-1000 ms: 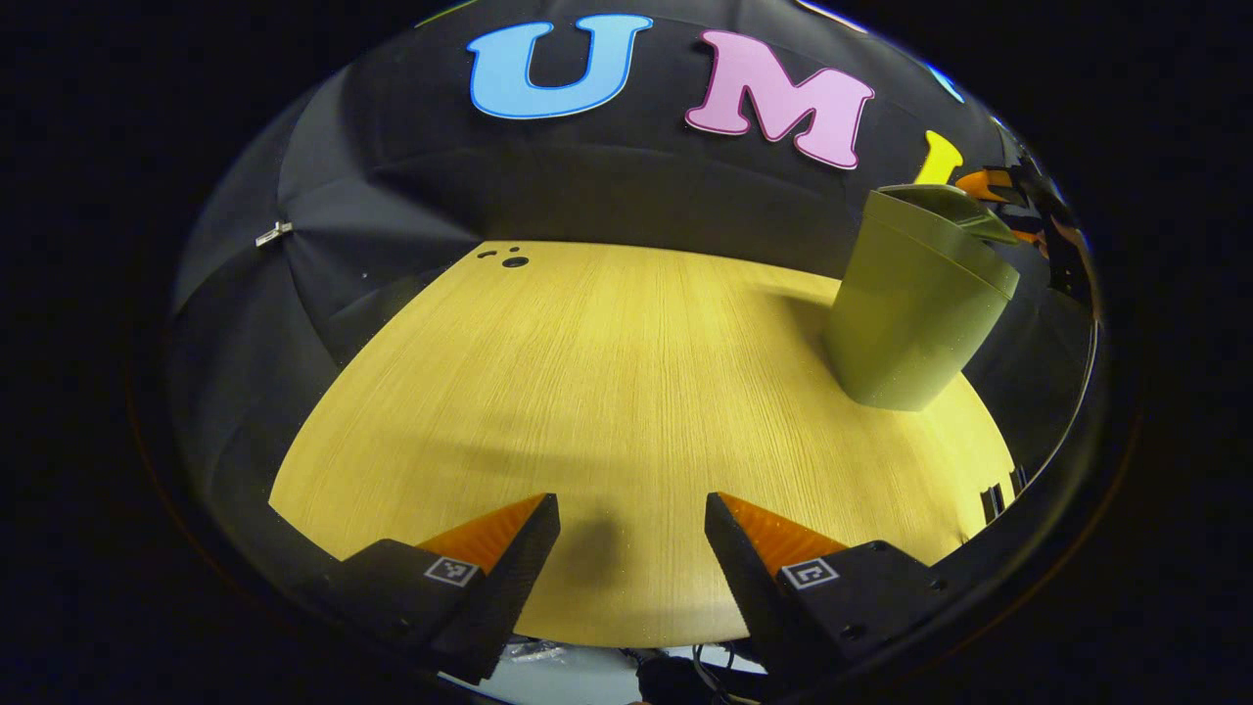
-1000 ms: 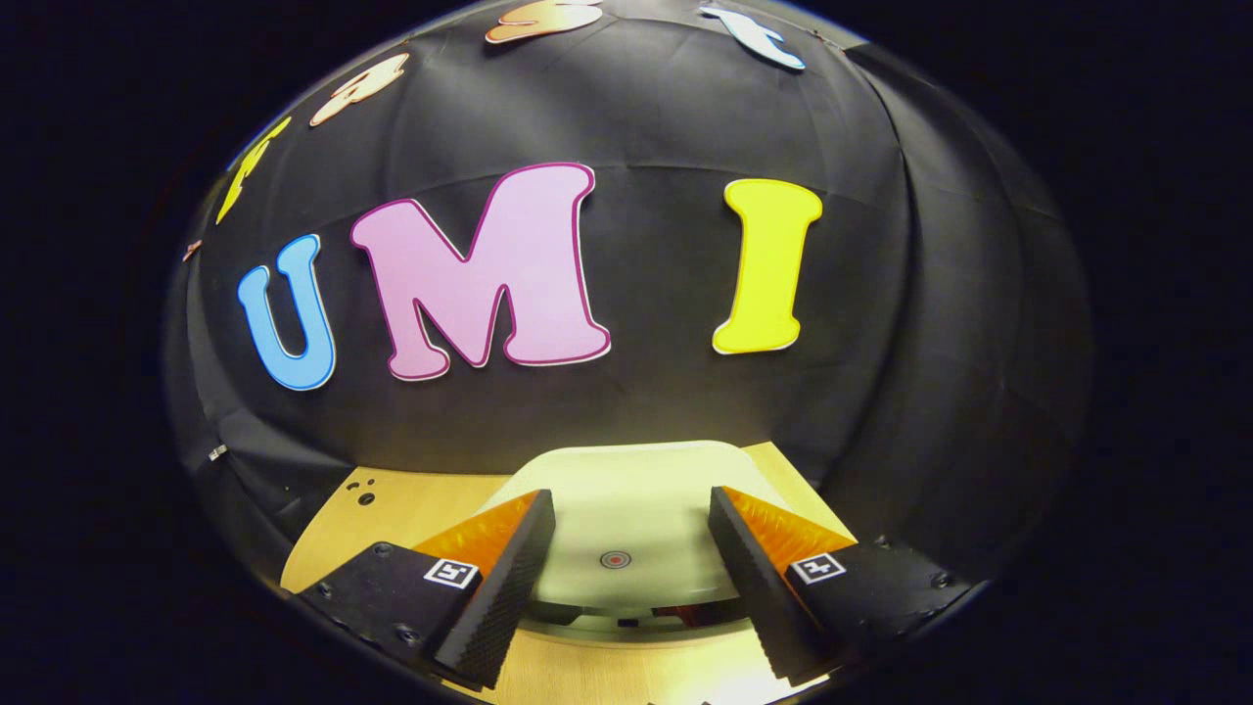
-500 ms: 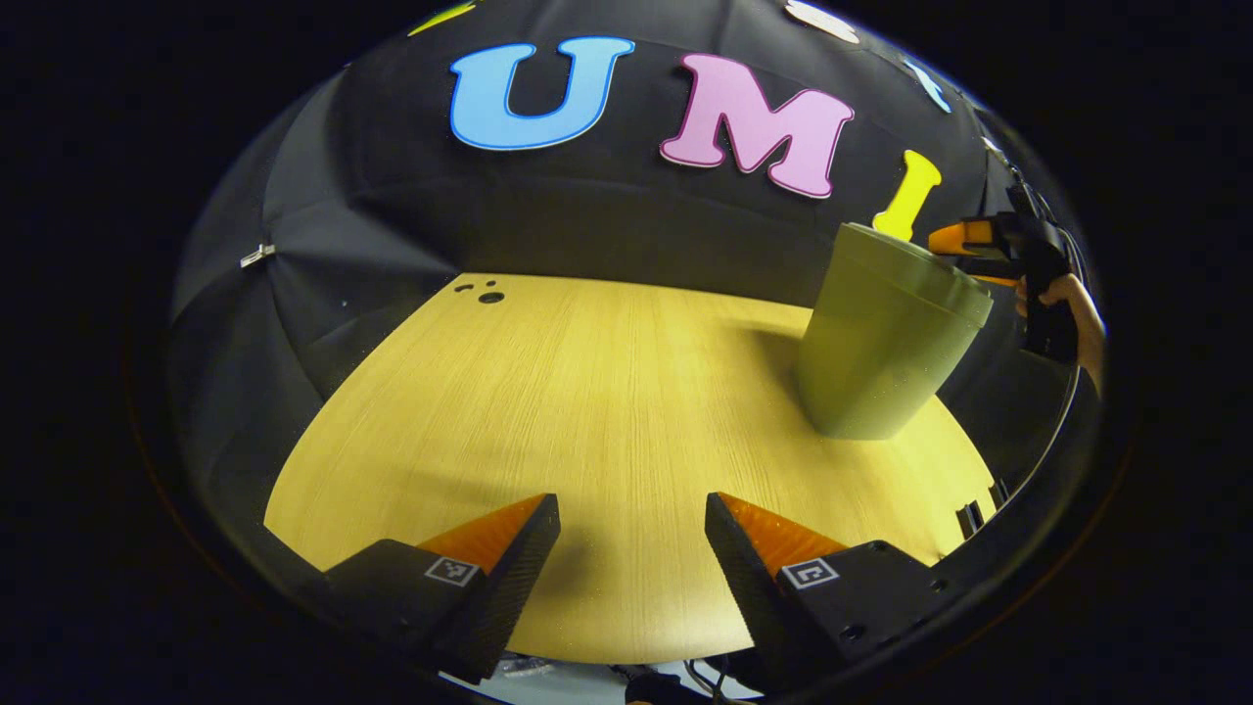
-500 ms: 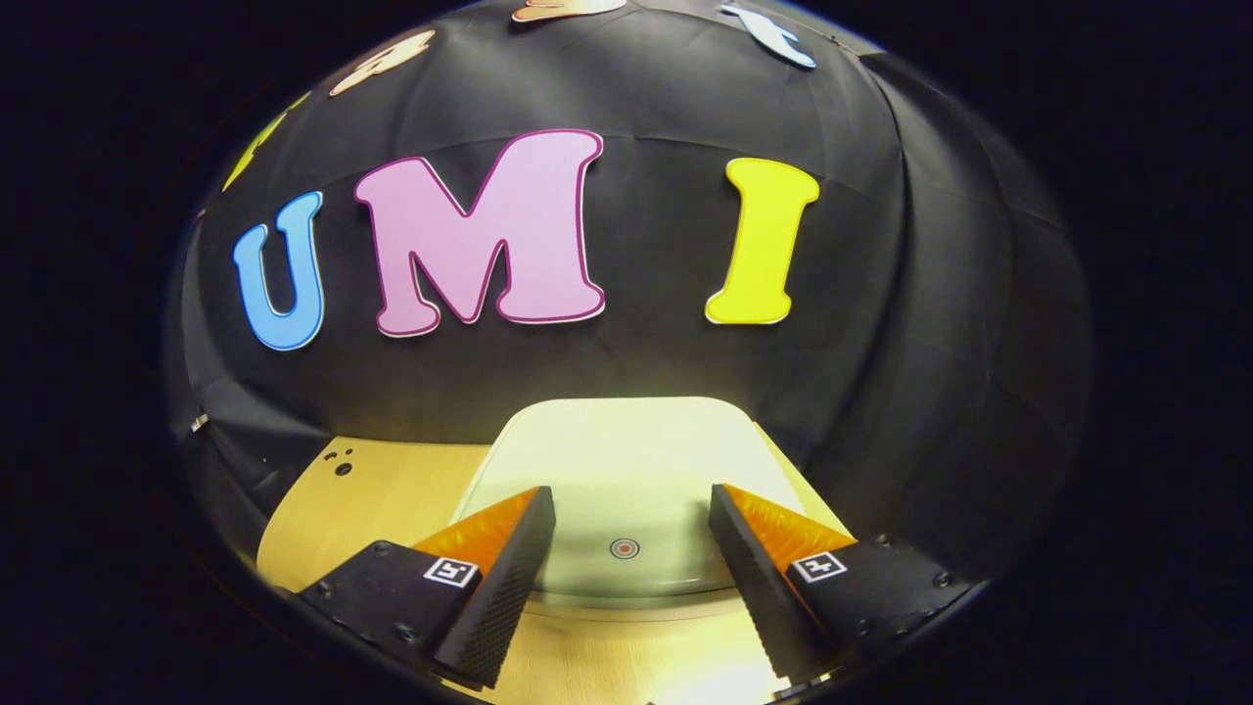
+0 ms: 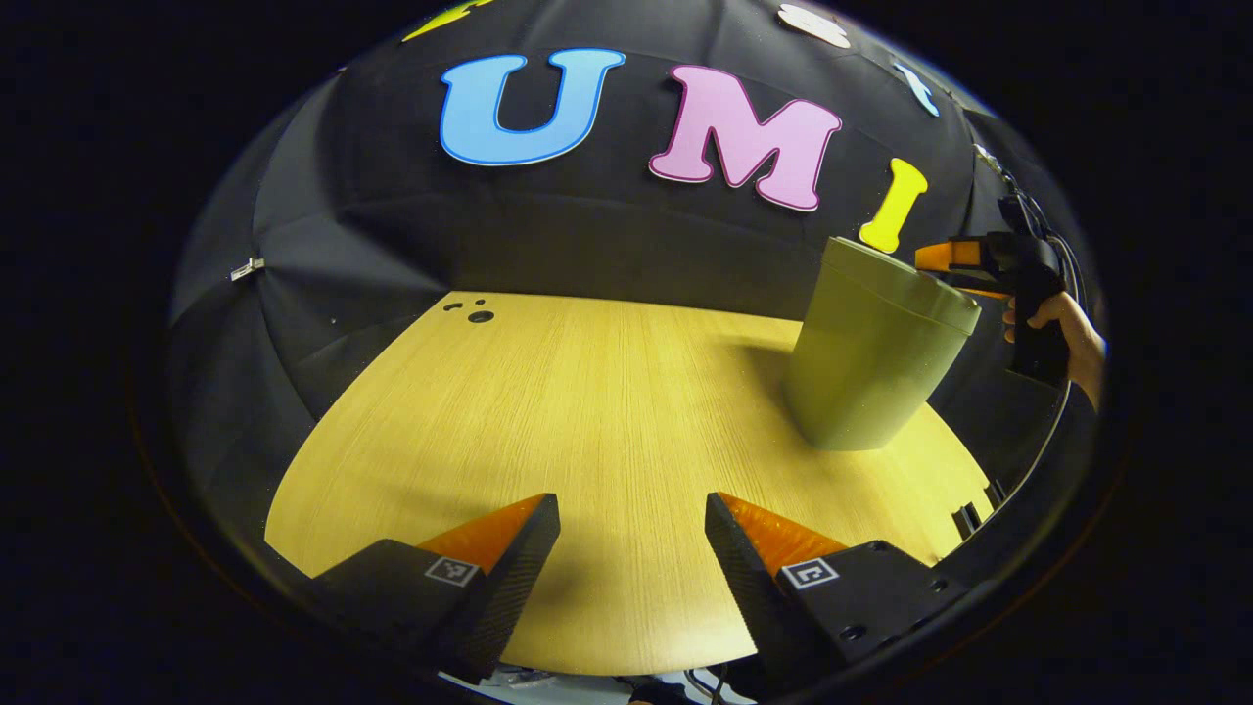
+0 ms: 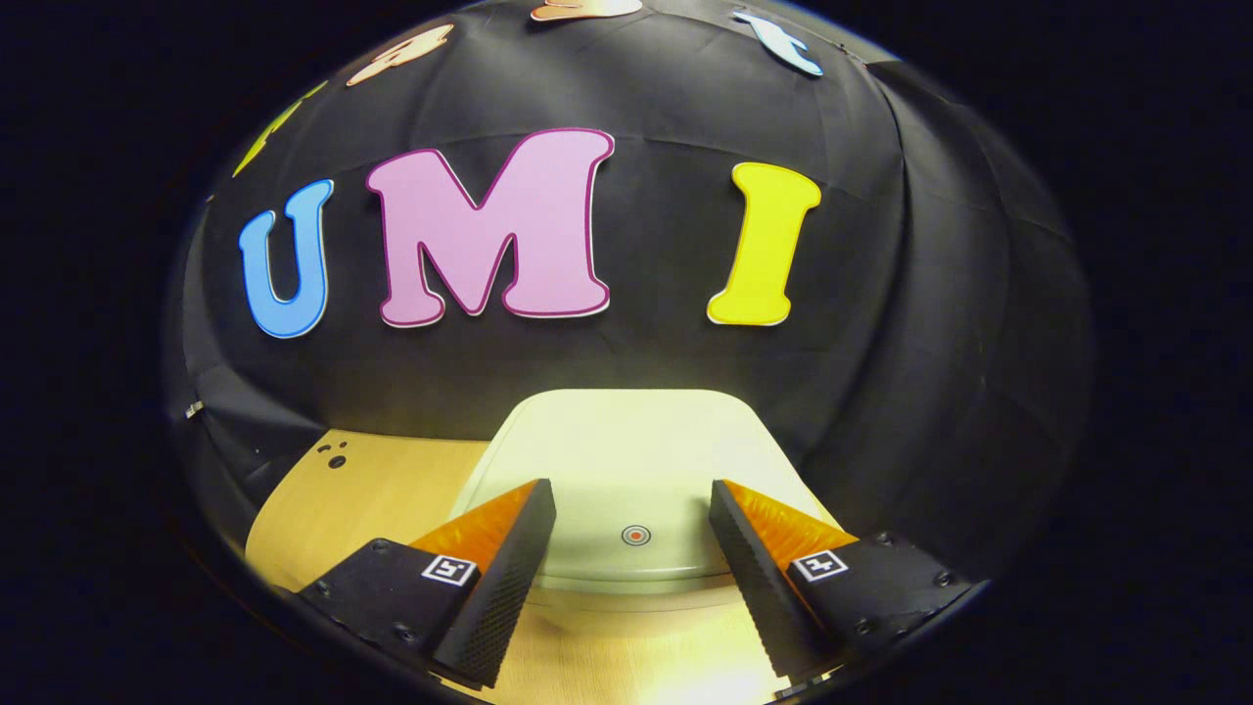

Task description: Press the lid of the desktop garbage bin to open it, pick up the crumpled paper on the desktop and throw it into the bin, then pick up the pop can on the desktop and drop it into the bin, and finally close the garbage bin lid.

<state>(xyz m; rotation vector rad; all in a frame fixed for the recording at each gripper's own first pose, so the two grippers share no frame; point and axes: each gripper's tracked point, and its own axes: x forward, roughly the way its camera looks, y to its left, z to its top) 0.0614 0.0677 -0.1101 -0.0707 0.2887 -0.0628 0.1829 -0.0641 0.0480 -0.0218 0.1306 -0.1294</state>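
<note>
In the left gripper view, the left gripper hangs over the bare wooden desktop with its fingers spread wide and nothing between them. The olive garbage bin stands upright far to the right on the desktop, its lid lying flat and closed on top. Just beyond the bin's top edge the right gripper shows, held by a hand that is partly cut off at the edge; its fingertips are too small to judge there.

In the right gripper view, the right gripper is parted and empty, poised just above the pale lid, whose small round press mark lies between the fingers. The bin's body is hidden beneath the lid.
</note>
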